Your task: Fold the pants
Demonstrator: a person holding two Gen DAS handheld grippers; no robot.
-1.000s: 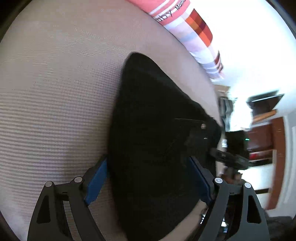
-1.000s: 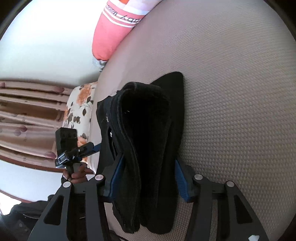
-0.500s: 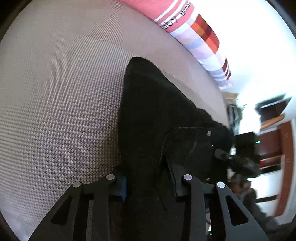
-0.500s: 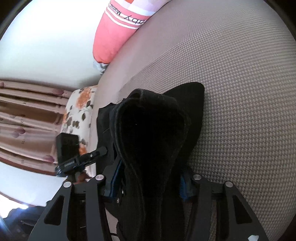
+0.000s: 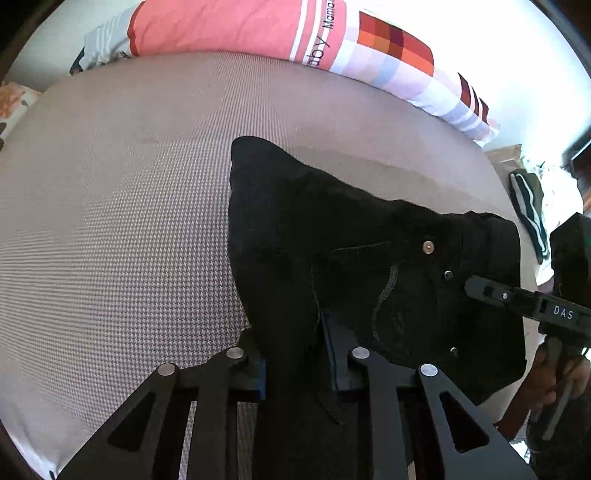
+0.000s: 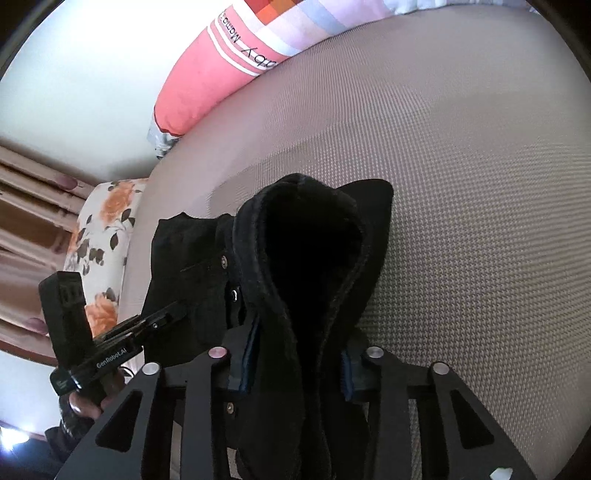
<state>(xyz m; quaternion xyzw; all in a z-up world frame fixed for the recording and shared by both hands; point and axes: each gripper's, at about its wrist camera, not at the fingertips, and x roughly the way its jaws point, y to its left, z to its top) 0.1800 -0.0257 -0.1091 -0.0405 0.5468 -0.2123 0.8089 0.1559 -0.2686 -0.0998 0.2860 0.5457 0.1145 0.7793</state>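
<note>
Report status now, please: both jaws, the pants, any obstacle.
Left gripper and right gripper: jaws closing on fabric. Black pants bunched on grey mattress. Pink pillow far off; nothing in the way.

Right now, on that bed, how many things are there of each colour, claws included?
Black: 3, the pants, the left claw and the right claw, both closing on the pants.
Pink striped: 1, the pillow.
Beige: 1, the bed itself.
Total: 5.
</note>
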